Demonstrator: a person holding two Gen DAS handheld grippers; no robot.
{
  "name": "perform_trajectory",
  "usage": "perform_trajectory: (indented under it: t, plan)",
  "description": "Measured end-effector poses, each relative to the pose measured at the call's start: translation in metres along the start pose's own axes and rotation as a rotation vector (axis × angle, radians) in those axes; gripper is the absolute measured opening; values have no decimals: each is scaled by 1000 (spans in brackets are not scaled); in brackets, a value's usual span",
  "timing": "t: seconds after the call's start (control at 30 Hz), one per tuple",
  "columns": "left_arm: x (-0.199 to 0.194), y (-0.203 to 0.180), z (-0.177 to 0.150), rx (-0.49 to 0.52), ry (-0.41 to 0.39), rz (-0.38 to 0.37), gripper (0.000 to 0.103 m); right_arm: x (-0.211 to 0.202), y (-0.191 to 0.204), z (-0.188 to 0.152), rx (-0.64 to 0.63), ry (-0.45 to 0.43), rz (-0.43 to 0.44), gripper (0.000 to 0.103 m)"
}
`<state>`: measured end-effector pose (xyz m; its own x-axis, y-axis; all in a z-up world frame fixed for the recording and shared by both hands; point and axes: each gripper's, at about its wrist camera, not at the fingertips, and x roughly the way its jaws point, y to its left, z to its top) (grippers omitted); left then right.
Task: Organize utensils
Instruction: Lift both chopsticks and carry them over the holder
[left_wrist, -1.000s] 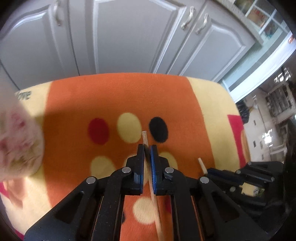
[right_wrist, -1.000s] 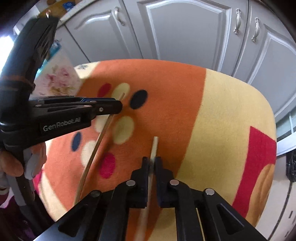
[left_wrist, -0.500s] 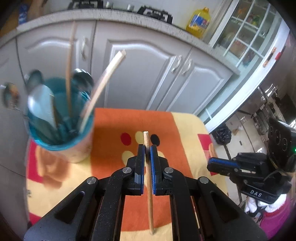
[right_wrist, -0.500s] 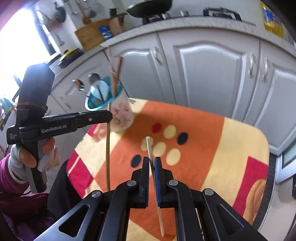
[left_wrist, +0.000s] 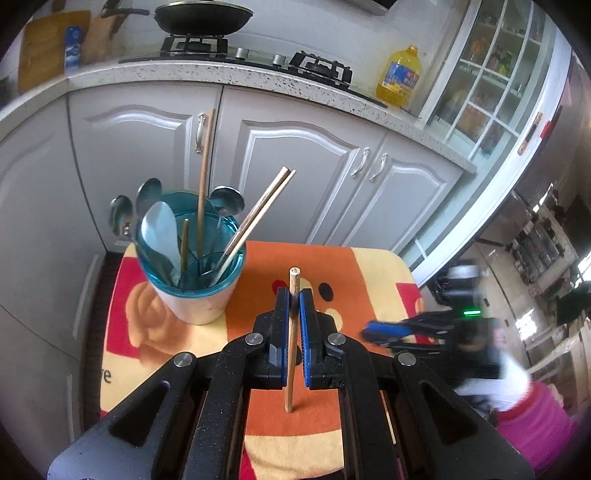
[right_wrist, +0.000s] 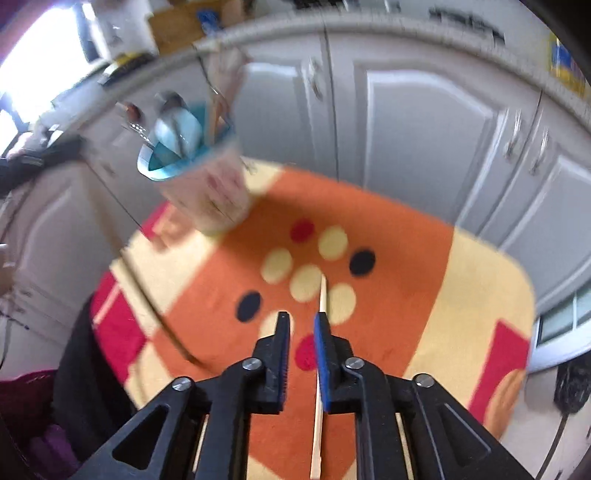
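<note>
two claws with chopsticks over the orange-covered bench

the left claw (left_wrist: 291, 295) is clenched on a wooden chopstick (left_wrist: 291, 354); the utensil cup (left_wrist: 192, 269), holding spoons and chopsticks, stands far left on the patterned cloth (left_wrist: 266, 254). the right claw (right_wrist: 301, 317) has just been opening, its jaws parted; a second chopstick (right_wrist: 320, 354) lies against its right pad, unpinched.

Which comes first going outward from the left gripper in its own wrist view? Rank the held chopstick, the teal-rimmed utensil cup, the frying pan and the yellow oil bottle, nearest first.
1. Chopstick: clamped between the left gripper pads, centre.
2. Utensil cup: on the cloth, ahead and left.
3. Frying pan on the hob at upper left and oil bottle on the counter at upper right: both far back, too close to call.
</note>
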<state>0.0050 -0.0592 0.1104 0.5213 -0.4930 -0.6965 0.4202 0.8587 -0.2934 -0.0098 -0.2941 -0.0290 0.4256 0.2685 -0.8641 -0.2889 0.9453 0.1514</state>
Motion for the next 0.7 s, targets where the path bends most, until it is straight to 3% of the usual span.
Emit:
perform_trajectory:
  t: [0.23, 0.3, 0.33, 0.43, 0.7]
  plan:
    - [-16, 9, 3, -17, -19, 13, 4, 80, -4, 6, -40, 163, -92, 13]
    - [-21, 11, 5, -23, -29, 19, 4, 83, -4, 7, -59, 148, -95, 13]
    - [-23, 12, 5, -25, -33, 21, 4, 83, -4, 9, -62, 154, -89, 8]
    - [-30, 14, 9, -32, -43, 21, 4, 74, -8, 9, -51, 144, -52, 5]
    - [-52, 17, 23, -36, -83, 15, 4, -11, -5, 12, -11, -31, 84, 5]
